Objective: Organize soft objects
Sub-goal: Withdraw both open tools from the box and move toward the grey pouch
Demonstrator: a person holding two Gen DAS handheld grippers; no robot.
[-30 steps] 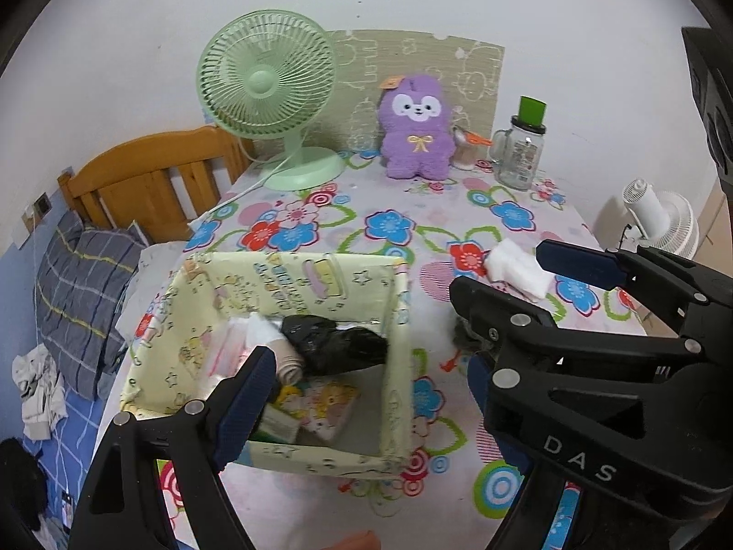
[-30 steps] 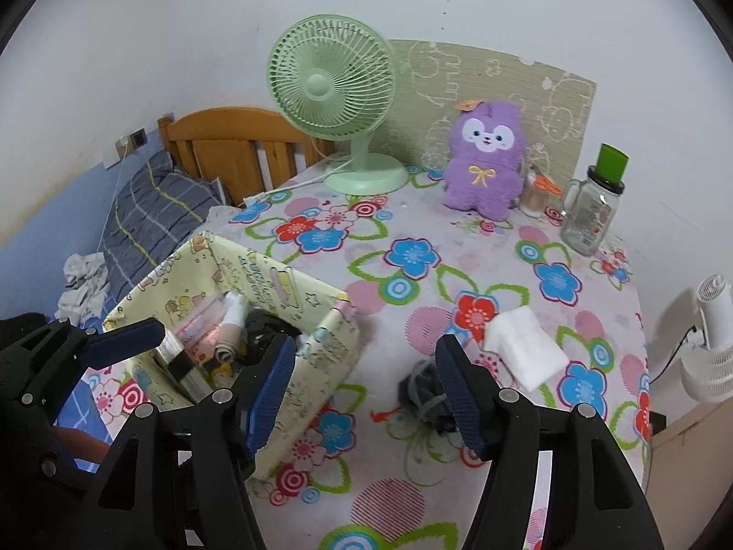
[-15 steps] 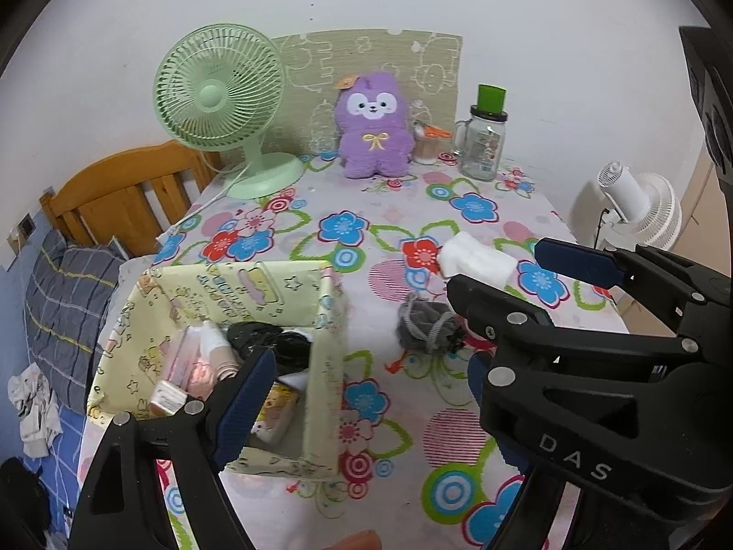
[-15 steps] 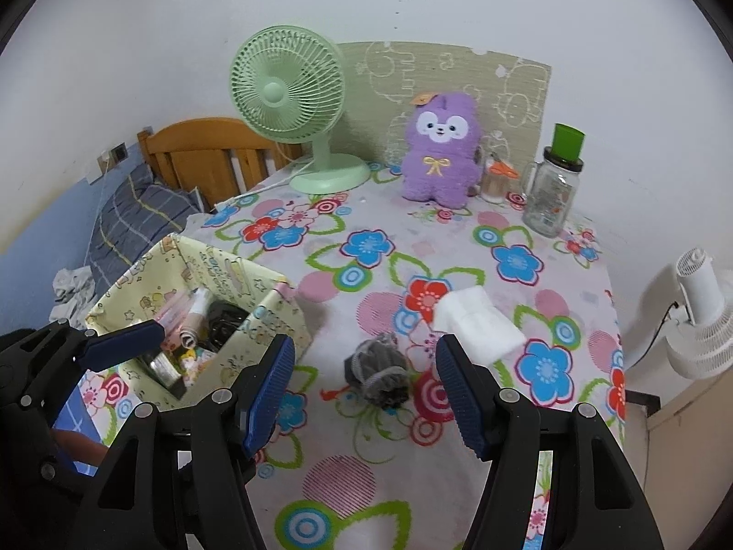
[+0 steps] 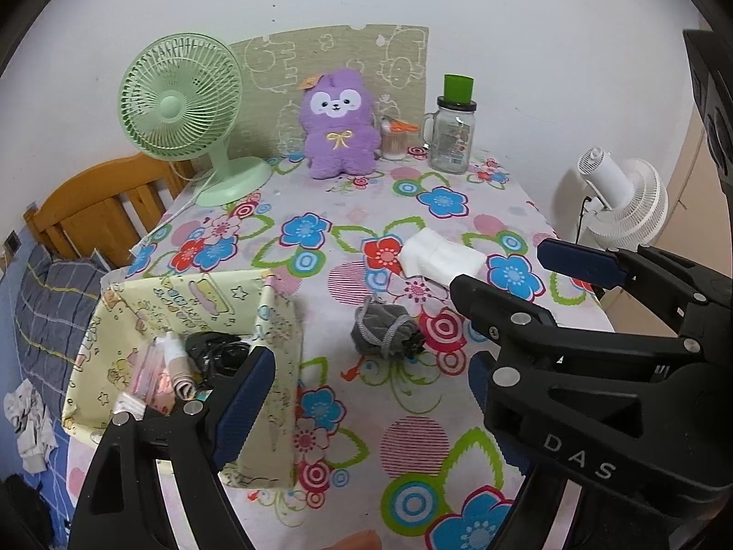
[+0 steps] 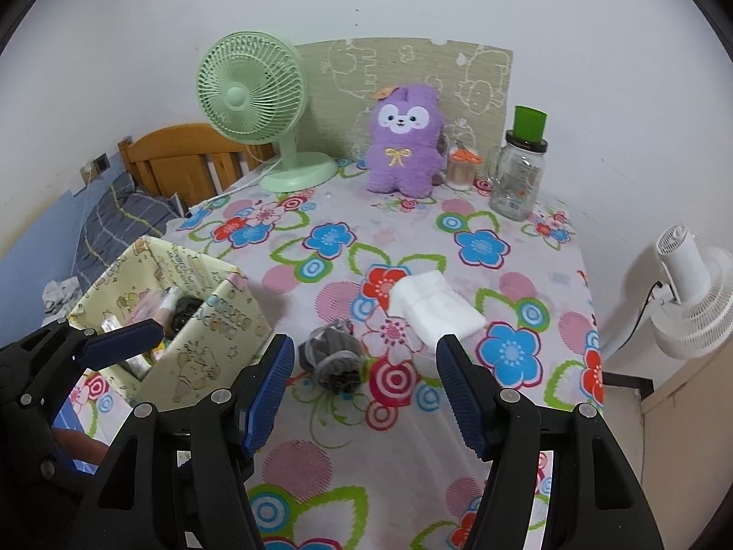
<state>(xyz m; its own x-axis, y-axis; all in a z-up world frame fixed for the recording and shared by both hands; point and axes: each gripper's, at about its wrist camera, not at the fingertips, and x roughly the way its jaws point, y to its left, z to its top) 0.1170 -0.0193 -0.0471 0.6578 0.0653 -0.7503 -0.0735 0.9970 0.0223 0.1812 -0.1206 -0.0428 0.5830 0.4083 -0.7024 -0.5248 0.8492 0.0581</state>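
Note:
A grey rolled sock bundle [image 5: 385,332] lies on the flowered tablecloth; it also shows in the right wrist view [image 6: 333,357]. A folded white cloth [image 5: 440,256] lies just behind it, also in the right wrist view [image 6: 435,309]. A yellow fabric box [image 5: 275,321] on the left holds several small items and a black bundle [image 5: 215,353]; the box shows in the right wrist view [image 6: 220,316]. My left gripper [image 5: 362,403] is open and empty beside the box. My right gripper [image 6: 362,389] is open and empty, just in front of the grey bundle.
At the table's back stand a green desk fan [image 5: 183,105], a purple plush toy [image 5: 339,126], a small jar [image 5: 394,137] and a glass mug jar with green lid [image 5: 451,137]. A white fan [image 5: 627,201] stands off the right edge. A wooden bed frame [image 5: 101,201] is left.
Both grippers have swung right and back from the box toward the grey bundle and white cloth. Both stay open and empty.

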